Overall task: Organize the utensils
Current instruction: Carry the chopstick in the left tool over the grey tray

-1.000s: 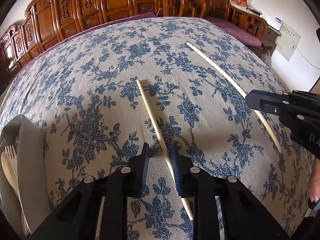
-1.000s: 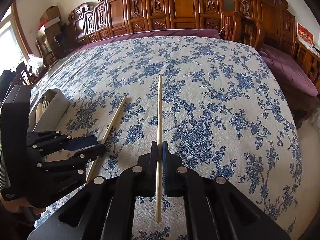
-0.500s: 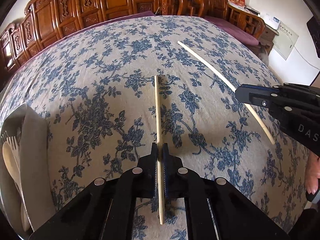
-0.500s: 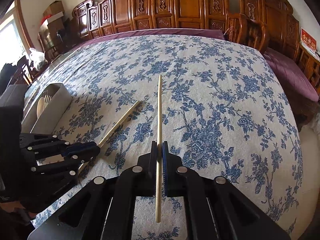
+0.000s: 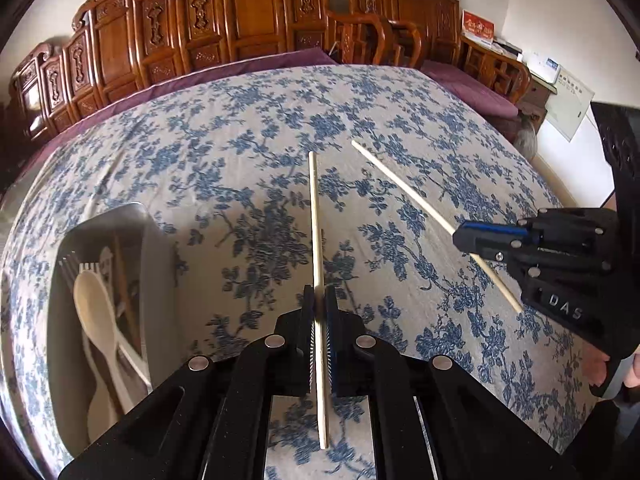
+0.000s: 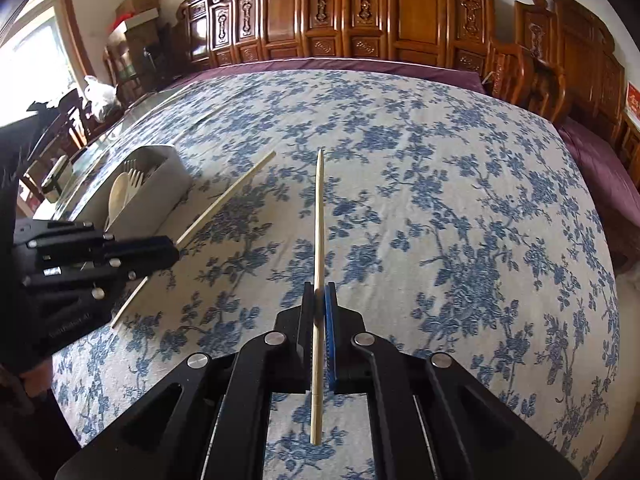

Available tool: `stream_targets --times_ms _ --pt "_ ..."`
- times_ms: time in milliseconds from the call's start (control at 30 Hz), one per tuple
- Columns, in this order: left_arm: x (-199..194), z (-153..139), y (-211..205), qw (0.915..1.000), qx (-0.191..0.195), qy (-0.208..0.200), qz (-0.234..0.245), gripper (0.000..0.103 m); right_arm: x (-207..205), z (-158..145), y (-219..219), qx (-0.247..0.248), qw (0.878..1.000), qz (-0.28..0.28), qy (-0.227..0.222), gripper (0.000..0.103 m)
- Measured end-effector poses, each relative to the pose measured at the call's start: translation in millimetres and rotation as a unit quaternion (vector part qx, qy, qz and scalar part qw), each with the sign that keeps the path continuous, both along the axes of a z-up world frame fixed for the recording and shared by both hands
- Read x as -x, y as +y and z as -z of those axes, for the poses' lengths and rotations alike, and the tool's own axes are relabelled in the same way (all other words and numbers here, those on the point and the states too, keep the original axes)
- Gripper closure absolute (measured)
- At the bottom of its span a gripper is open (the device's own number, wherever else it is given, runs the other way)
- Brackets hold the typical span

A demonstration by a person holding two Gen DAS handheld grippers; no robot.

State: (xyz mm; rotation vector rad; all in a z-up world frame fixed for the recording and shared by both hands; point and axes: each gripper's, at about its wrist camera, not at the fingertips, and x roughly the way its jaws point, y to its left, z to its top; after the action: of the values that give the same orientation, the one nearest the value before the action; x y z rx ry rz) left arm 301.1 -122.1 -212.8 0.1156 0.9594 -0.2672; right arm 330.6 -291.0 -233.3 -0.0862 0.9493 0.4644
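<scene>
My left gripper point(image 5: 319, 300) is shut on a pale wooden chopstick point(image 5: 315, 216) and holds it above the floral tablecloth point(image 5: 240, 168). My right gripper point(image 6: 319, 298) is shut on a second chopstick point(image 6: 319, 216), also lifted. In the left wrist view the right gripper point(image 5: 464, 236) shows at the right with its chopstick point(image 5: 400, 184). In the right wrist view the left gripper point(image 6: 168, 250) shows at the left with its chopstick point(image 6: 228, 196). A white utensil box point(image 5: 156, 264) holding a spoon point(image 5: 90, 296) and a fork lies left of the left gripper; it also shows in the right wrist view point(image 6: 160, 192).
Carved wooden chairs point(image 6: 400, 12) line the far side of the table. A purple cloth edge point(image 6: 360, 66) runs along the table's far rim. A window and cluttered furniture point(image 6: 100, 92) stand at the left.
My left gripper closed on its chopstick and lifted it off the cloth, swinging toward the utensil box, which now shows larger. My right gripper kept its chopstick and rose slightly.
</scene>
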Motion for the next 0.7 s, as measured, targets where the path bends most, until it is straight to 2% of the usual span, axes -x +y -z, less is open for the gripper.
stream_targets --times_ms 467,700 --pt "17 -25 60 0.9994 -0.007 -0.024 -0.022 0.099 14 -3 39 0.008 0.999 -0.032 -0.011 0.097" --pt "23 -31 92 0.9986 -0.011 -0.03 -0.043 0.099 28 -6 66 0.029 0.998 -0.053 -0.024 0.097"
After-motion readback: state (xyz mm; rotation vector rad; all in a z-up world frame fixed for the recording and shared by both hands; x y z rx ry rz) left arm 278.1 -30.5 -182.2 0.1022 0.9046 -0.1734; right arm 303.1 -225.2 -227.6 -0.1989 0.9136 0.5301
